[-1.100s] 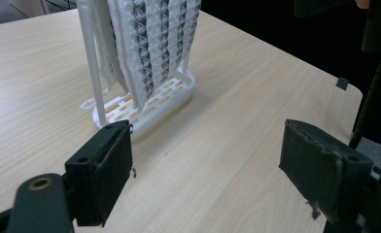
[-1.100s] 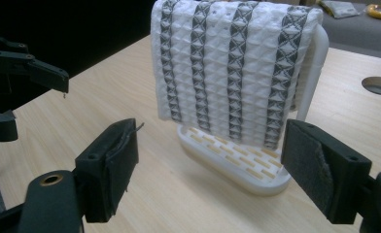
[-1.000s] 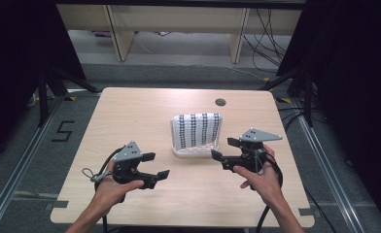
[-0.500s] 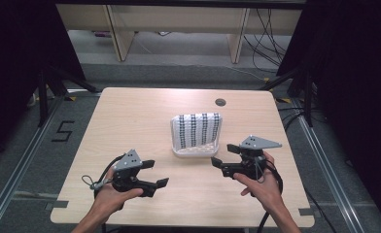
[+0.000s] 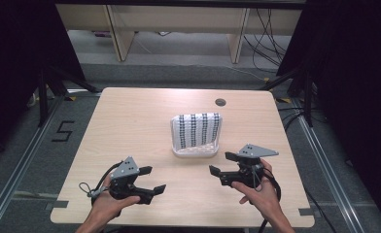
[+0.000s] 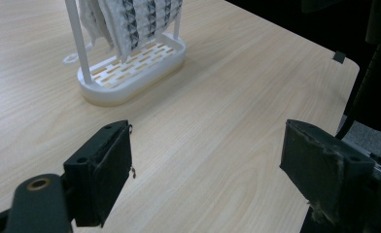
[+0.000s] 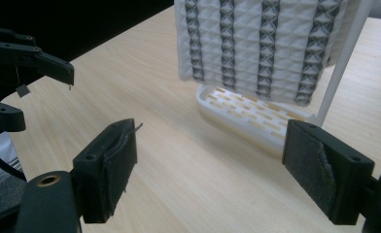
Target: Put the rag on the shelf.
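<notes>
A white rack stands near the middle of the pale wood worktop, with a white cloth patterned in dark stripes hung over it. The rack has a slotted oval base and thin upright posts; the cloth drapes down to just above the base.

The left gripper is held low over the near left part of the worktop, well apart from the rack, which lies ahead of it and to its right. In the left gripper view the rack shows at the upper left beyond the jaws, and the cloth hangs above the base. The jaws stand wide apart with bare worktop between them; they hold nothing.

The right gripper is near the front right of the rack, pointing left, close to it but not touching. In the right gripper view the cloth hangs just ahead, with the rack's base below it and a post at the right. These jaws also stand wide apart and are empty. The left gripper shows farther off at the left of that view.

A small dark round hole sits in the worktop behind the rack.
</notes>
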`<control>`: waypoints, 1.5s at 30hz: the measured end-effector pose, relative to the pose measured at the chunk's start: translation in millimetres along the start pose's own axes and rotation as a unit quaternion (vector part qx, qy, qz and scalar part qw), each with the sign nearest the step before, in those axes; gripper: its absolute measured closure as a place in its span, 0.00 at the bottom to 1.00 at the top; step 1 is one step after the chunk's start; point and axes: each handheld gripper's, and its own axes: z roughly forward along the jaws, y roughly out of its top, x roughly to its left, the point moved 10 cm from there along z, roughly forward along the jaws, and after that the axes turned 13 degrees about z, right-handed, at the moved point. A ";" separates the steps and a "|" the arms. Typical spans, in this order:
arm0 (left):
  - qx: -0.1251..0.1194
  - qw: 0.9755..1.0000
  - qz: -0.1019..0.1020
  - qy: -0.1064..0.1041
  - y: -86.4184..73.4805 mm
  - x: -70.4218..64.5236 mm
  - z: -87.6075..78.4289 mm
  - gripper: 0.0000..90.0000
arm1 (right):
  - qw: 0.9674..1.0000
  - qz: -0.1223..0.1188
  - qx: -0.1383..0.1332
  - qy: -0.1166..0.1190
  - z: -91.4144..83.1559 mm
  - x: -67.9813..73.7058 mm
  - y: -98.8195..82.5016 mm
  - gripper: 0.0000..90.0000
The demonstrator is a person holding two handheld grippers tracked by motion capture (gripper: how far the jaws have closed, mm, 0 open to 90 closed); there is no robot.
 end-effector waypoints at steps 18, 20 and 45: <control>0.019 1.000 -0.017 0.002 -35.0 -11.3 2.3 0.20 | 1.000 0.017 0.008 0.007 1.6 -10.3 -35.0 0.21; 0.016 1.000 -0.012 0.004 -37.2 -11.9 2.1 0.20 | 1.000 0.020 0.006 0.005 1.8 -11.8 -38.7 0.21; 0.050 0.998 0.014 0.038 -65.6 -16.3 7.4 0.18 | 0.999 -0.006 0.052 -0.007 1.8 -6.2 -94.4 0.21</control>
